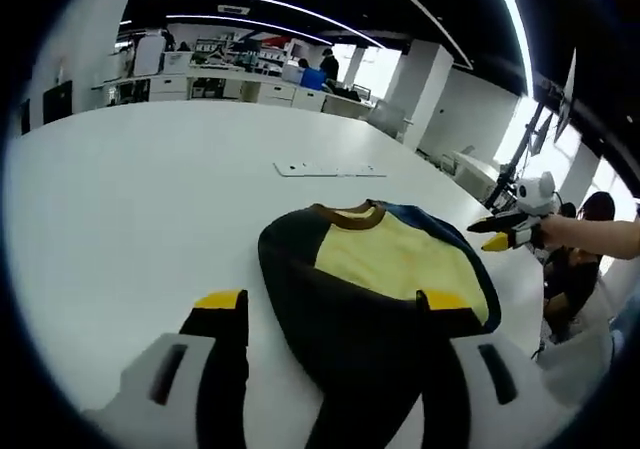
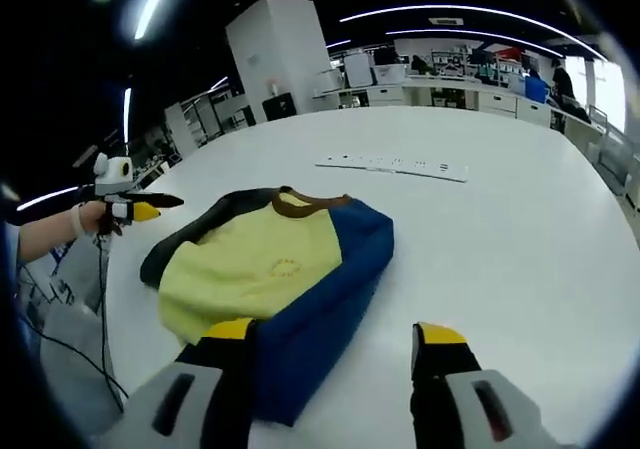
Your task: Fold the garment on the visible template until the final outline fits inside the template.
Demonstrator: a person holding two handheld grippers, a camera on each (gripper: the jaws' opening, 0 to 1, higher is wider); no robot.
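On the white surface (image 1: 130,199), in the left gripper view, the garment (image 1: 375,269) lies partly folded: a yellow front panel with a brown collar, a black sleeve side nearest the camera and a blue edge on the far side. The left claw (image 1: 330,304) stands wide, holding nothing, its yellow-tipped jaws straddling the black near edge, one jaw over bare surface and the other over the cloth. The right claw (image 1: 492,235) enters from the right, held by a hand, off the blue side and apart from the cloth; I cannot tell its jaw gap from here.

In the right gripper view the same garment (image 2: 275,279) lies with its blue side toward the camera. The right claw (image 2: 340,334) is wide and empty, one jaw over the blue edge. The left claw (image 2: 150,207) hangs beyond the black side. A pale strip (image 2: 395,166) lies further back. No template outline is plain to see.

The step looks like a pause between folds; next, each claw likely needs to close on an edge and carry it inward.
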